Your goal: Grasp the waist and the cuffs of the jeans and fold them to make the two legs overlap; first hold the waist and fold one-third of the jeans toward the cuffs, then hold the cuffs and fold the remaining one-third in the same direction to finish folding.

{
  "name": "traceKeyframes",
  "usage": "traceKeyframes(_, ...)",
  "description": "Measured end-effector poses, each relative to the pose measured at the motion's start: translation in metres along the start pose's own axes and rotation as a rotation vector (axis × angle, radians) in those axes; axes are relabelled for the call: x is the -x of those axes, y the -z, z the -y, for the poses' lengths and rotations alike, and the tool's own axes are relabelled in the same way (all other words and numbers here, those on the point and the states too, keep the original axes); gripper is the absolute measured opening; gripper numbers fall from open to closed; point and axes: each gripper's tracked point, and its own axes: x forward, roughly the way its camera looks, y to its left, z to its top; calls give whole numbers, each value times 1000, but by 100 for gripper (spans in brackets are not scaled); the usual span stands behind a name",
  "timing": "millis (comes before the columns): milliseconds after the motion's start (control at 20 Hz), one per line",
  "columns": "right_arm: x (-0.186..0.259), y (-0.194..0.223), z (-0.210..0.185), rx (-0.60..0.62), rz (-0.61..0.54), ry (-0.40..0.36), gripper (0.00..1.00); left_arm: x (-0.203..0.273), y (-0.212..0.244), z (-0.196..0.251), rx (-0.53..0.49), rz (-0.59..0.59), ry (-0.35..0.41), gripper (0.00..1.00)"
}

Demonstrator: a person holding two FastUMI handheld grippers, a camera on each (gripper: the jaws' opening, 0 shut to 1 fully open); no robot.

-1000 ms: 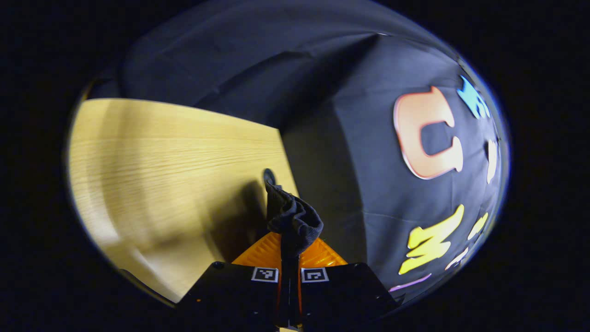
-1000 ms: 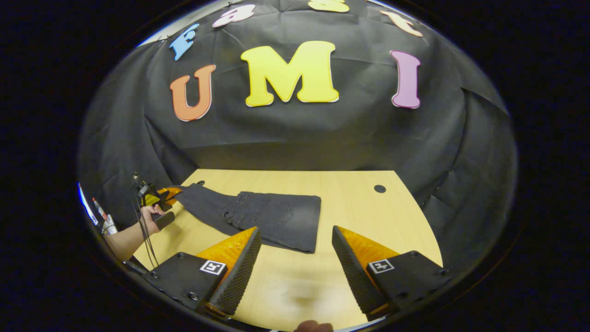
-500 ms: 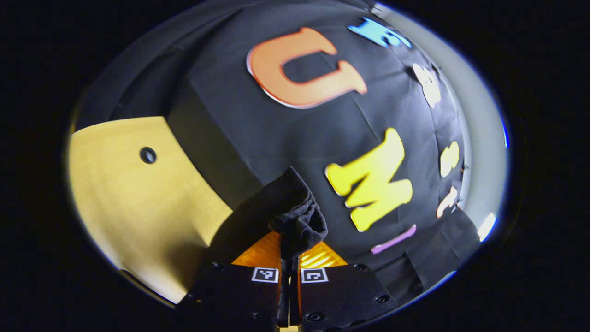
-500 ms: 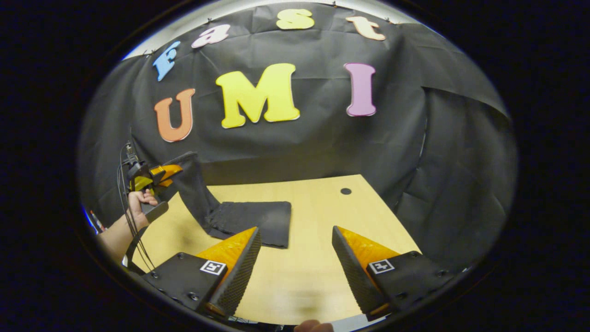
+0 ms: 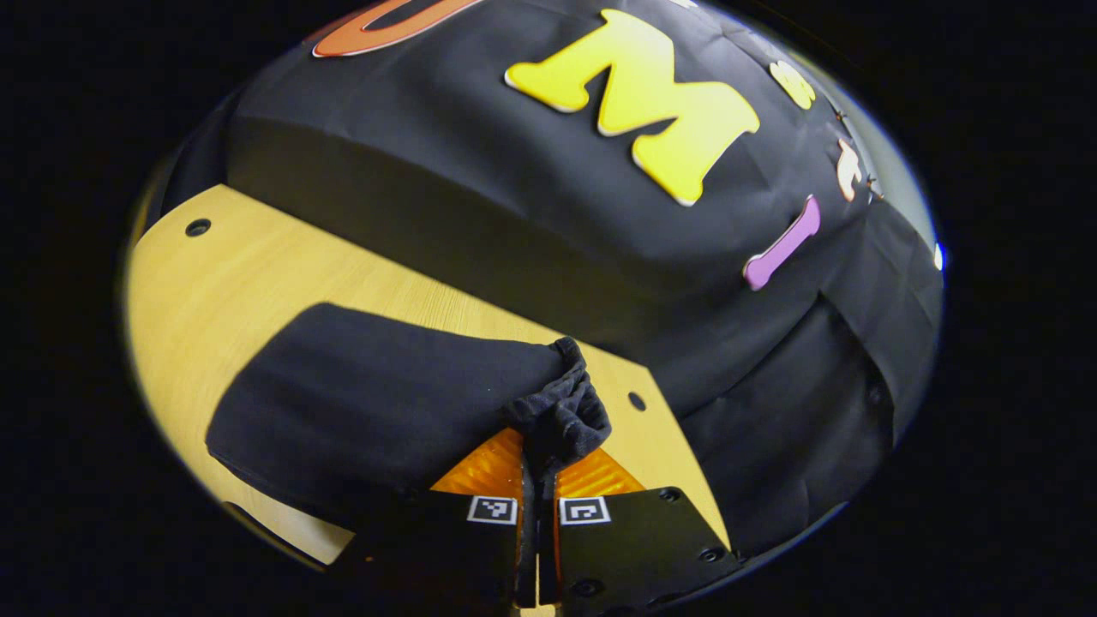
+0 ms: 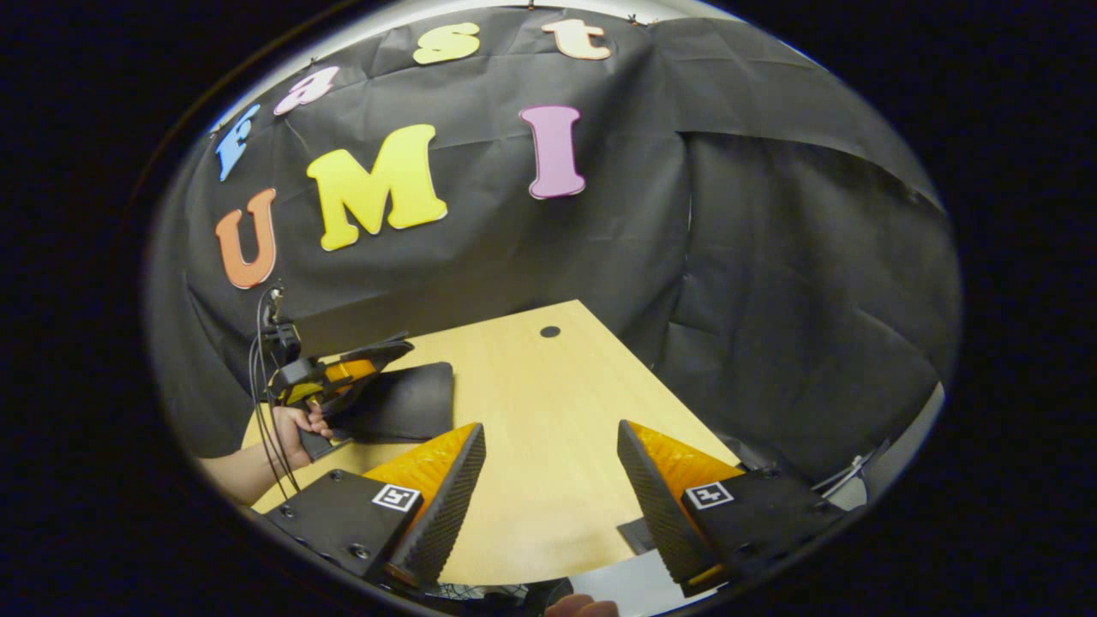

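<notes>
The dark jeans (image 5: 368, 403) lie folded on the wooden table (image 5: 214, 283). My left gripper (image 5: 538, 467) is shut on the bunched cuffs (image 5: 559, 411), holding them over the folded stack. In the right gripper view the jeans (image 6: 407, 403) show as a dark flat bundle at the left, with the left gripper (image 6: 377, 364) and the hand (image 6: 296, 424) that holds it right above them. My right gripper (image 6: 548, 480) is open with nothing between its fingers, over bare table near the front edge, well to the right of the jeans.
Black cloth walls close the booth behind and to the right of the table (image 6: 531, 428). A small round hole (image 6: 549, 331) sits near the table's far corner, another hole (image 5: 198, 227) at the far left. A cable (image 6: 261, 403) hangs from the left gripper.
My left gripper has carried the cuffs up and over to the right, laying the leg section down onto the folded stack. The right gripper has drifted right, still open.
</notes>
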Motion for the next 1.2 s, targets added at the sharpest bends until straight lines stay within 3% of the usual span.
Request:
traceKeyframes(250,-14,-2,3,16,-24,-2,93,-13,2,4,2,-59,-91,8)
traceKeyframes(450,-28,-10,-12,37,-24,-43,96,-21,8,5,-1,-95,-134,21)
traceKeyframes(700,-33,-19,-35,51,-5,-100,93,-6,19,28,-17,-121,-104,93)
traceKeyframes(1200,-24,-30,-73,132,37,-189,96,22,12,20,26,-79,-84,94)
